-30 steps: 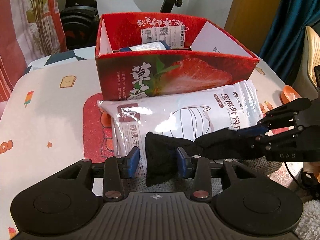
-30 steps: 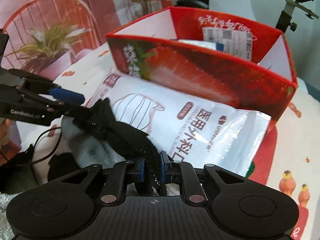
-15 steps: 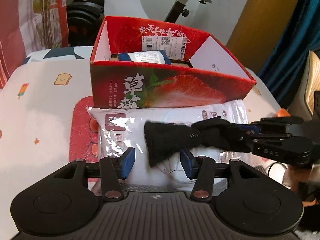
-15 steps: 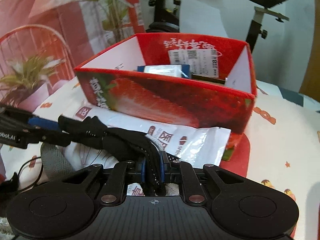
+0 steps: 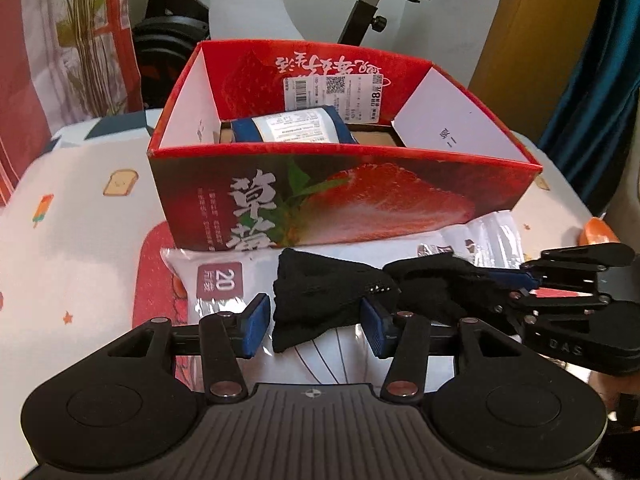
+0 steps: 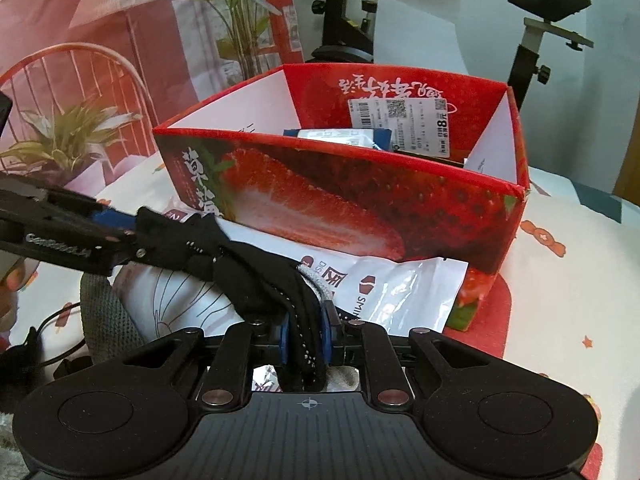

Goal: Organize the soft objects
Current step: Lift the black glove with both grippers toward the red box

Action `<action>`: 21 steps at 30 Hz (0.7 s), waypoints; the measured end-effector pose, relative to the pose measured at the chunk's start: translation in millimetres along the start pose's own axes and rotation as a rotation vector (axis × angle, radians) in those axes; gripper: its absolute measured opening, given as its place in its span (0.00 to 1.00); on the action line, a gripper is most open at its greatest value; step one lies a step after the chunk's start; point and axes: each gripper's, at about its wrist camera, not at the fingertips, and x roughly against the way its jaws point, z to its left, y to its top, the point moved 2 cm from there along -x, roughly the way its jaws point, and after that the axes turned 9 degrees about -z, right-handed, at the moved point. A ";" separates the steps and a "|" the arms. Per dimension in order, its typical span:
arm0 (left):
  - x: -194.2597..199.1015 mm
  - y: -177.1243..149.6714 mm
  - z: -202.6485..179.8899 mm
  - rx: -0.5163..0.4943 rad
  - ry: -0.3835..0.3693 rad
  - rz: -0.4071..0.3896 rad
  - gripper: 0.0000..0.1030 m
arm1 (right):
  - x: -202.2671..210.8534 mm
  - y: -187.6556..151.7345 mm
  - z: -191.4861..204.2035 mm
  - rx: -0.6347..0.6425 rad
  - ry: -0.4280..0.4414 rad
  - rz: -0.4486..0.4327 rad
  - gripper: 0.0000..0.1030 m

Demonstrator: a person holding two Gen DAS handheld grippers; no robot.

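Note:
A black knitted glove [image 5: 320,292] hangs stretched between my two grippers above a white face-mask pack [image 5: 224,288]. My right gripper [image 6: 306,338] is shut on one end of the glove [image 6: 256,276]. My left gripper [image 5: 314,322] is open, its blue pads on either side of the glove's loose cuff without pinching it. The right gripper shows at the right edge of the left wrist view [image 5: 516,280]. The red strawberry box [image 5: 344,196] stands open just behind, also in the right wrist view [image 6: 360,216], with a blue-and-white packet [image 5: 292,130] inside.
The table [image 5: 80,232] has a white cloth with cartoon prints. A grey fuzzy item [image 6: 104,312] and a black cable [image 6: 56,320] lie at the near left in the right wrist view. An exercise bike [image 5: 372,4] and a plant [image 6: 76,136] stand behind.
Both grippers rose and moved toward the box with the glove. The left jaws opened wider and the cuff now hangs free between them.

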 end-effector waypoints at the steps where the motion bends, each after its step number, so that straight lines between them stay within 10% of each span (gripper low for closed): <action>1: -1.4 0.4 -0.9 -0.008 0.011 -0.004 0.50 | -0.2 0.1 -0.6 0.000 0.004 0.000 0.15; 6: -7.8 0.7 -1.0 0.007 0.054 -0.005 0.29 | 1.3 0.1 -1.7 0.013 0.016 -0.006 0.17; 14: -15.5 -0.3 2.8 0.031 0.058 0.022 0.28 | 10.7 -0.4 5.4 0.073 0.007 -0.022 0.42; 21: -17.9 -2.7 2.3 0.033 0.060 0.028 0.27 | 9.8 -5.9 4.9 0.063 0.015 -0.013 0.43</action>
